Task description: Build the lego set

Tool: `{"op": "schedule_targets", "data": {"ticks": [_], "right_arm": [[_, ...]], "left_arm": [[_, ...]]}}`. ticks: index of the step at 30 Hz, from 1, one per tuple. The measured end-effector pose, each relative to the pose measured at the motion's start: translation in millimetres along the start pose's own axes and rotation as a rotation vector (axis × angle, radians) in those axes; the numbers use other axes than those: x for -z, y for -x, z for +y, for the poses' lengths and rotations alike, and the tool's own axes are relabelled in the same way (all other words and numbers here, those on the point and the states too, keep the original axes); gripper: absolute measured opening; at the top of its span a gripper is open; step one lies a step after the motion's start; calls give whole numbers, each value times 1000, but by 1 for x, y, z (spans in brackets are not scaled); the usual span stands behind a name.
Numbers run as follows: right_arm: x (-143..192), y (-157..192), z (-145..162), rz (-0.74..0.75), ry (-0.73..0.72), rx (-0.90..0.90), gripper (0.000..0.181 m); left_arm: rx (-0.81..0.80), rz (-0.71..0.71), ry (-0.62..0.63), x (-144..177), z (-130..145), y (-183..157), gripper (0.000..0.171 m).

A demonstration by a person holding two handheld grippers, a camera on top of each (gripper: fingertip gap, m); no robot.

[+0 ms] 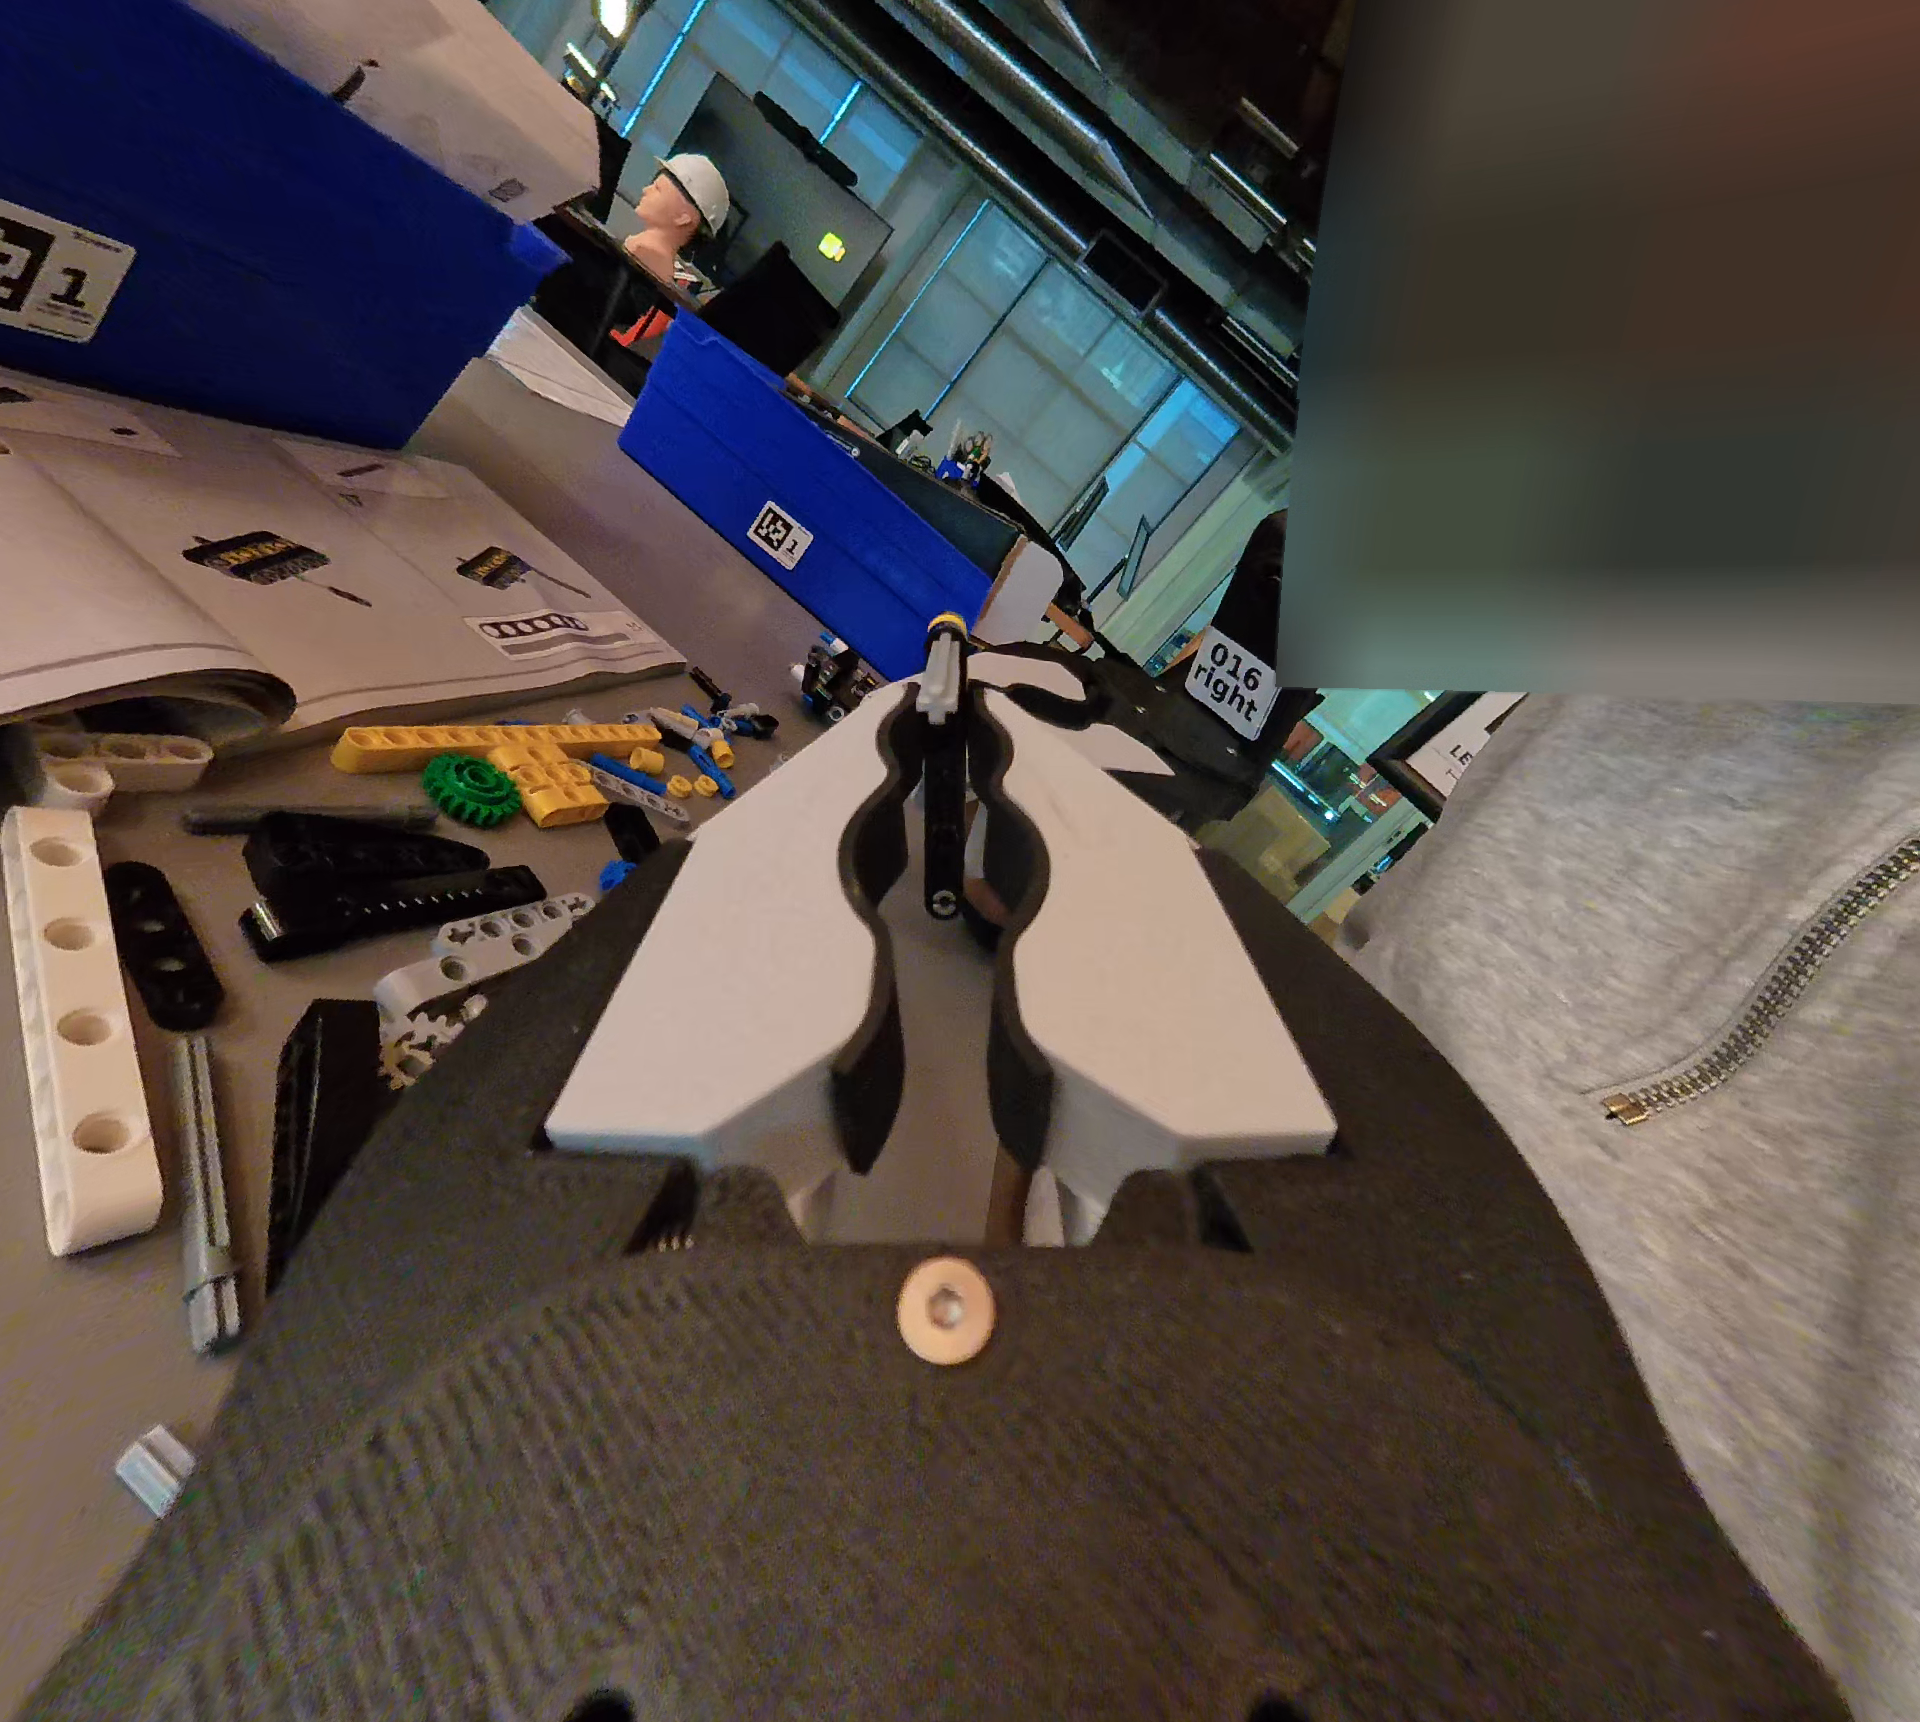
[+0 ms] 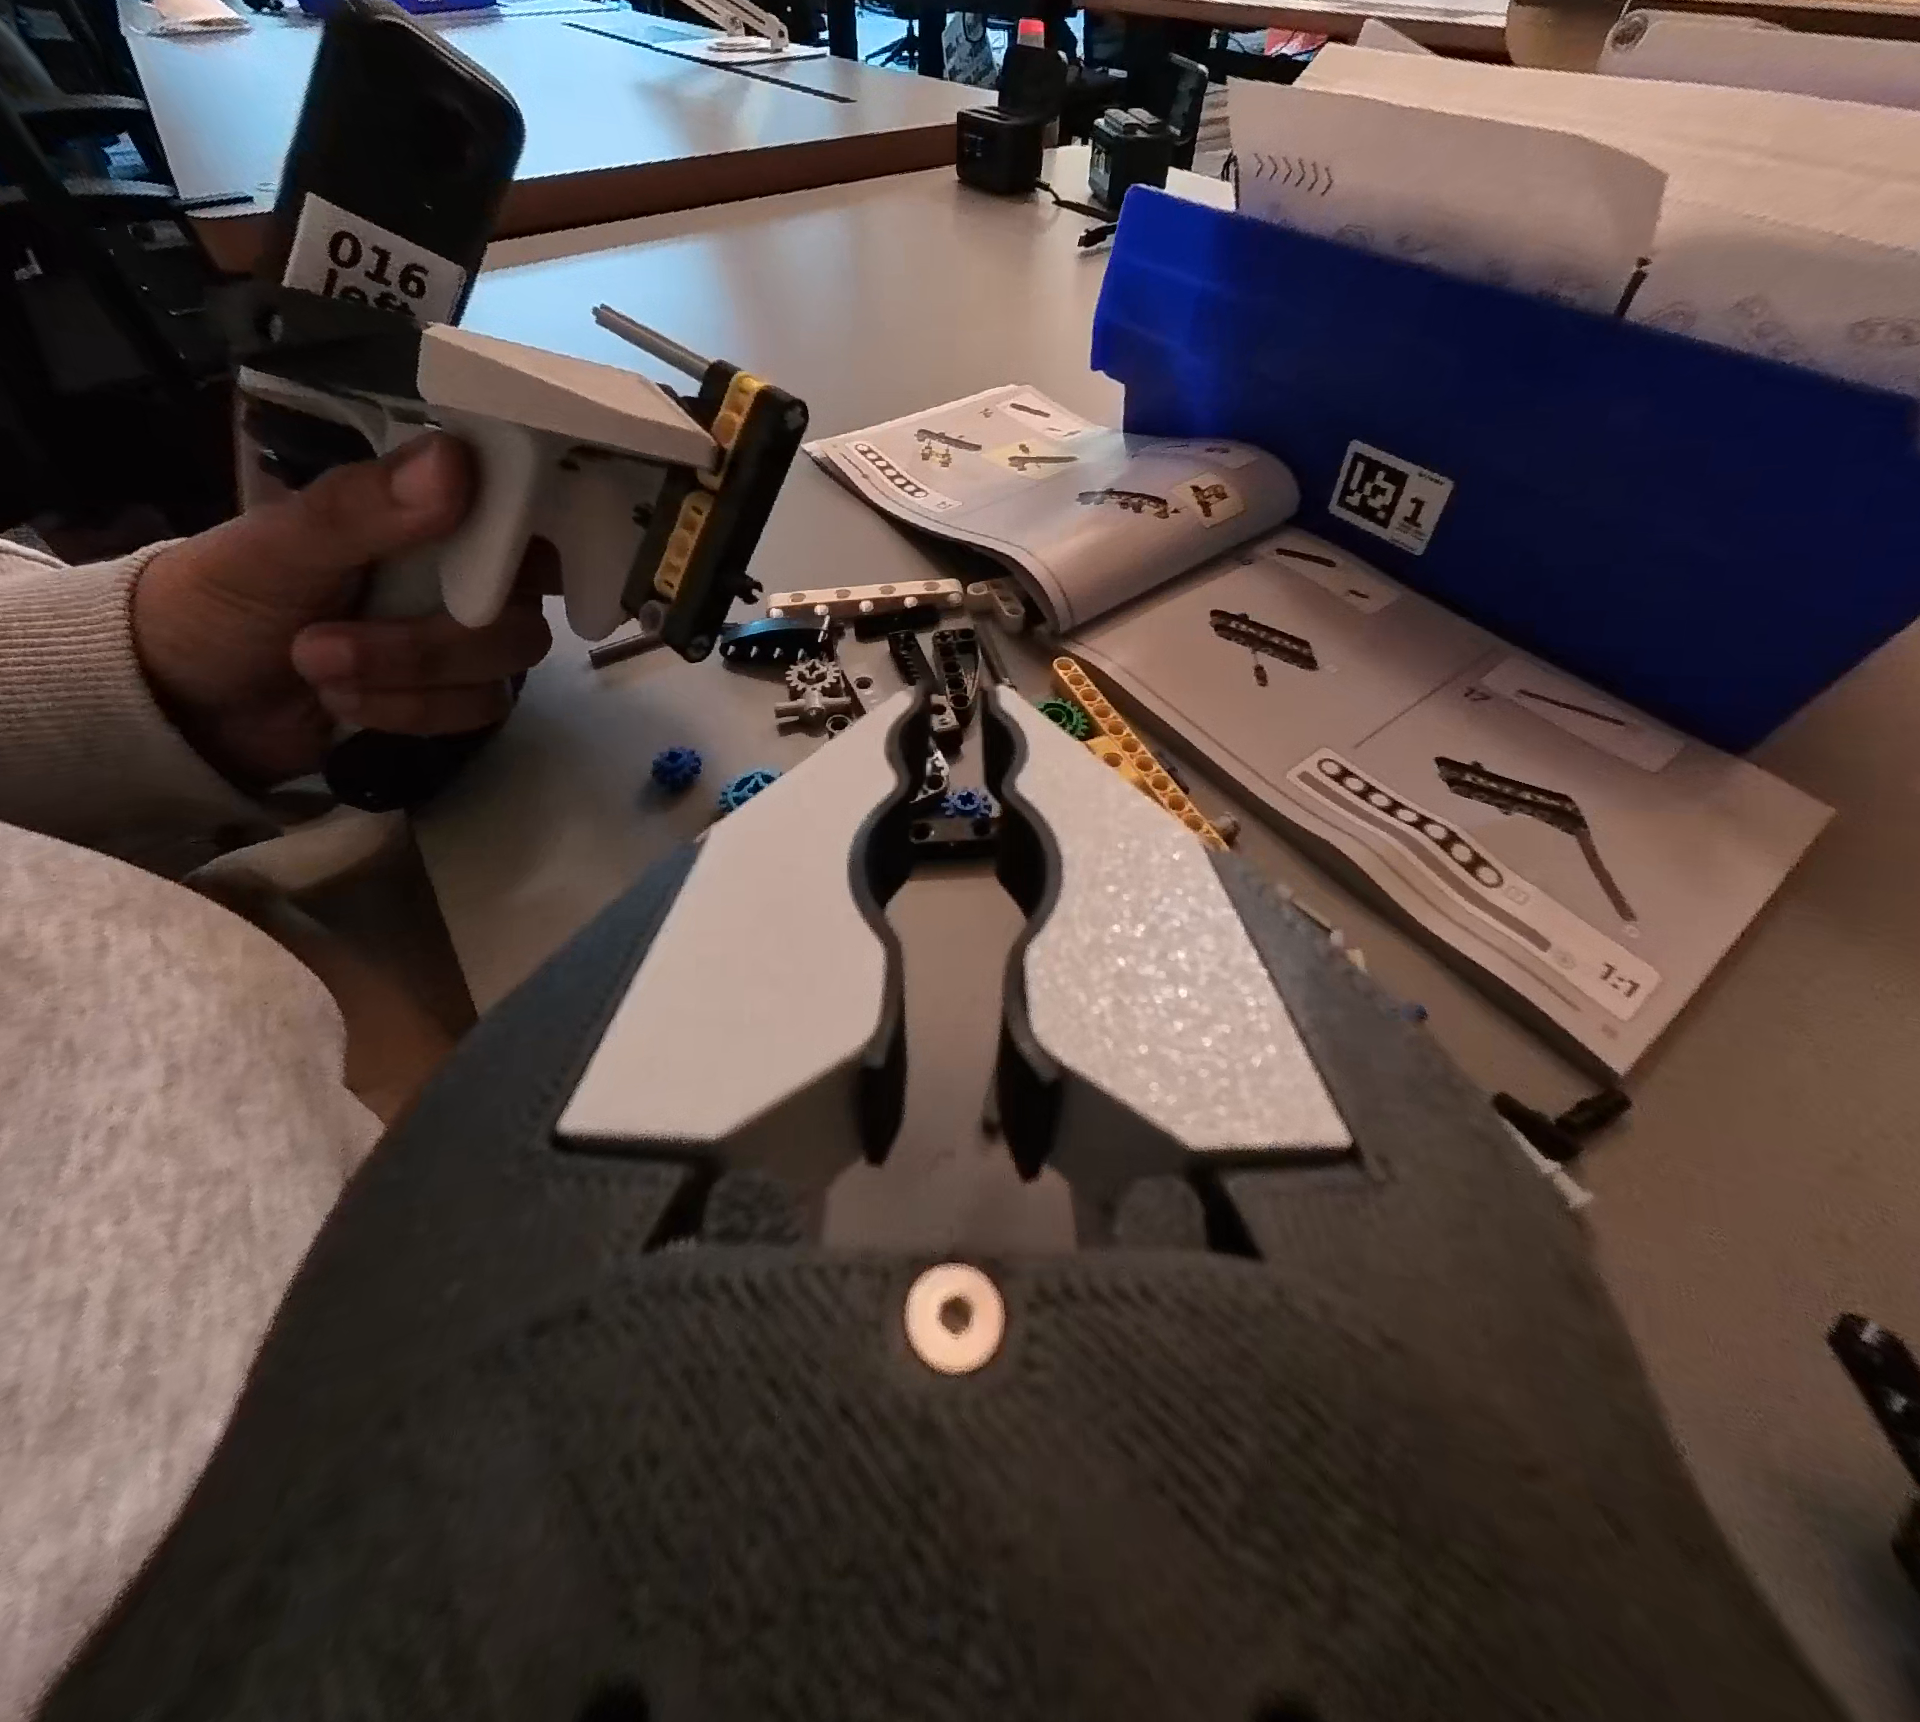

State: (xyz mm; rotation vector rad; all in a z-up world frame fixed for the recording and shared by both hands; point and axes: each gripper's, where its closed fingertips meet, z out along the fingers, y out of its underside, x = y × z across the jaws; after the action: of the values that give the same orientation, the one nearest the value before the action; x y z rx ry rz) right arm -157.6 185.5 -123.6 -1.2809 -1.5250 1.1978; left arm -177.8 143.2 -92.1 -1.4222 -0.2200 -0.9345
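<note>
My left gripper (image 1: 940, 706) is shut on a black and yellow lego assembly (image 1: 943, 799), seen edge on, and holds it above the table. In the right wrist view the left gripper (image 2: 717, 498) is at the left, held by a hand, with the assembly (image 2: 743, 519) upright in its jaws and a grey axle (image 2: 644, 337) sticking out of its top. My right gripper (image 2: 951, 701) is slightly open and empty, over loose lego pieces (image 2: 862, 664) on the table. It also shows beyond the assembly in the left wrist view (image 1: 1070, 696).
Loose parts lie on the grey table: a yellow beam (image 1: 488, 742), green gear (image 1: 473, 787), white beam (image 1: 78, 1028), blue gears (image 2: 675, 766). An open instruction booklet (image 2: 1403, 737) lies before a blue bin (image 2: 1558, 477). Another blue bin (image 1: 790, 509) stands farther back. The left gripper's tips are roughly 6 cm from the right gripper's.
</note>
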Motion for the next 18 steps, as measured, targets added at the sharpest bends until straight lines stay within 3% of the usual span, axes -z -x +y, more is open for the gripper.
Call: {"op": "schedule_targets", "data": {"ticks": [7,10,14,18], "right_arm": [[1,-4,-1,20,-8,-10,11],[-1,-23,2,114,12,-54,18],[0,-79,3,366,82,-52,40],[-8,-116,19,494,236,-182,80]], "left_arm": [[5,-2,-4,0,-1,1,5],[6,-8,-11,1,-2,2,5],[0,-7,-16,1,-2,1,5],[8,2,-28,4,-4,-1,5]]}}
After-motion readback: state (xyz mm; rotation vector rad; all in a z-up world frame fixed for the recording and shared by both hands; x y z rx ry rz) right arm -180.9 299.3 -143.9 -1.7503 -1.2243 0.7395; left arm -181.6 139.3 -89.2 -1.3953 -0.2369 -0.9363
